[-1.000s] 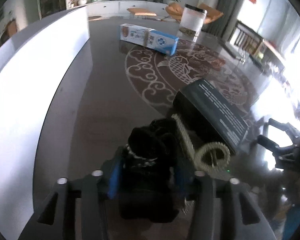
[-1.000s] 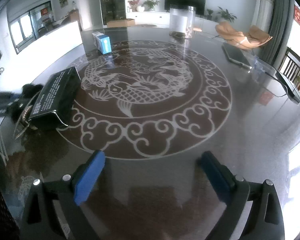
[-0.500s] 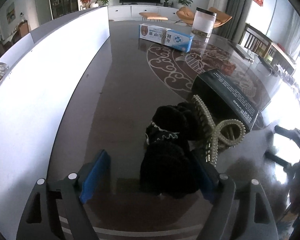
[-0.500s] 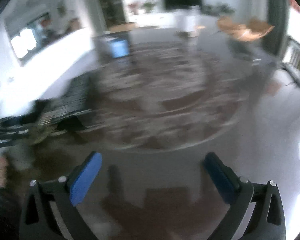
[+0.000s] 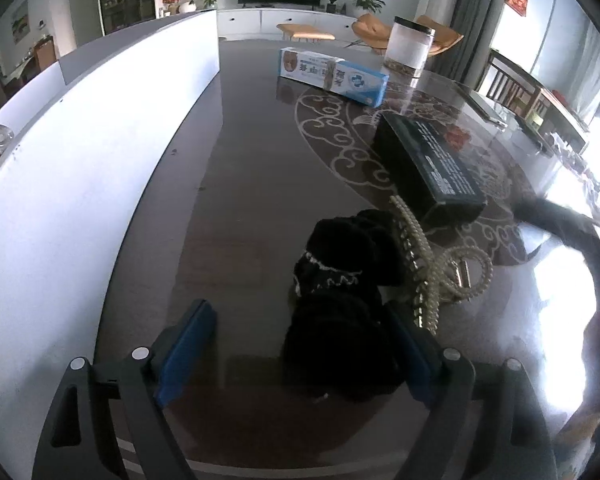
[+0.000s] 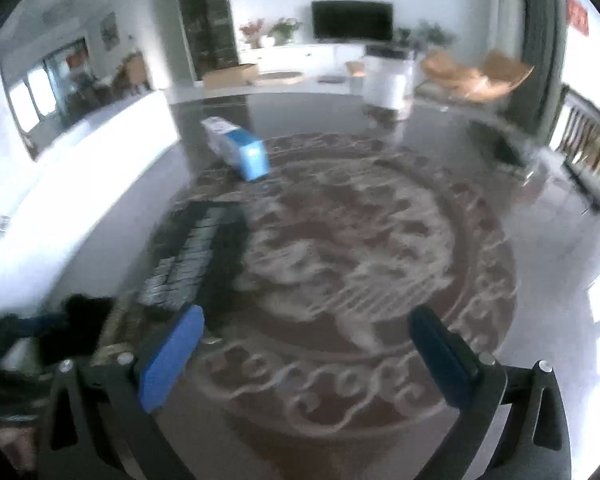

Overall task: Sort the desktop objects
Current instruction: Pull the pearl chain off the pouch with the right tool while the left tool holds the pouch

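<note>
A black fluffy fabric item with white trim [image 5: 340, 280] lies on the dark table, with a pearl necklace [image 5: 440, 268] draped against its right side. My left gripper [image 5: 300, 344] is open; the fabric's near end lies between its blue pads, closer to the right one. Behind stands a black box [image 5: 428, 160], then a blue-and-white toothpaste box [image 5: 334, 74]. My right gripper [image 6: 304, 344] is open and empty above the table; its blurred view shows the black box [image 6: 204, 252], the fabric [image 6: 76, 320] at far left and the toothpaste box [image 6: 240, 152].
A clear lidded jar [image 5: 408, 48] stands behind the toothpaste box. A white partition [image 5: 80, 152] runs along the table's left edge. The table carries a round fish-and-scroll pattern [image 6: 360, 260]. A dark sleeve [image 5: 560, 220] shows at the right.
My left gripper opened, let go of the black fabric and drew back a little. My right gripper swung left toward the black box, blurring its view.
</note>
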Action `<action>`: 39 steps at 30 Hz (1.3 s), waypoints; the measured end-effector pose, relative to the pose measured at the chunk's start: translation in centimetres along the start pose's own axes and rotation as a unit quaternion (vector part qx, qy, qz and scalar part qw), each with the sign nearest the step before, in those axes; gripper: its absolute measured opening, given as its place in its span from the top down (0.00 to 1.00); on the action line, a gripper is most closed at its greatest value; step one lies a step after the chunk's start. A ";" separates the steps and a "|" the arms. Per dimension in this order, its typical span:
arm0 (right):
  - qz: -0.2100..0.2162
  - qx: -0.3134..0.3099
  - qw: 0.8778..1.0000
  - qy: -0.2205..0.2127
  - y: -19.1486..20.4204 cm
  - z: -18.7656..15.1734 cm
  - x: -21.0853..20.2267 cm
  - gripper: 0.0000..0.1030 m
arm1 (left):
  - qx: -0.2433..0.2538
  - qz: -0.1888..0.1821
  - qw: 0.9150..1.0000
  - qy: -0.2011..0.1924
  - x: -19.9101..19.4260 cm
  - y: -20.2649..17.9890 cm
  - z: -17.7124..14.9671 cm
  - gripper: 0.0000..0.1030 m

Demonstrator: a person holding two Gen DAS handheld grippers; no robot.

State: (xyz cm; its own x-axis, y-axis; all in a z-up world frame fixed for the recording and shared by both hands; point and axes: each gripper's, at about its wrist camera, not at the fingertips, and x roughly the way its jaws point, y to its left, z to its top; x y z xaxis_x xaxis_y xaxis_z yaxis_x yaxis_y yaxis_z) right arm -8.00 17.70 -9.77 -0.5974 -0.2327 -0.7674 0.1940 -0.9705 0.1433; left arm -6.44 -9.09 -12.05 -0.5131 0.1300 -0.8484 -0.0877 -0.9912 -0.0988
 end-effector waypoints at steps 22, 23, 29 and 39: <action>0.018 -0.094 0.995 0.042 5.1 -3.9 2.1 0.48 | 0.019 0.049 0.999 0.004 0.8 0.5 -0.4 0.00; 0.016 -0.093 0.995 0.044 4.6 -3.9 2.0 0.44 | 0.020 0.048 0.999 0.003 1.0 0.4 -0.3 0.00; 0.023 -0.098 0.994 0.043 3.2 -4.2 1.9 0.06 | 0.016 0.049 0.999 -0.007 1.3 0.0 -0.1 0.00; -0.005 -0.116 0.993 0.039 4.3 -4.1 3.1 0.00 | 0.018 0.048 0.999 -0.011 1.3 0.0 0.1 0.00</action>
State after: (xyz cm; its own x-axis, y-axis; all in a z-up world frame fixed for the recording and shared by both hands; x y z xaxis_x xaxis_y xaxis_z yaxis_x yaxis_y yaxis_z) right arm -5.81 13.04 -14.09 -0.5407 -0.2080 -0.8151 0.3667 -0.9303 -0.0059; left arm -7.15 -8.90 -13.12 -0.5392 0.0362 -0.8414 -0.0678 -0.9977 0.0006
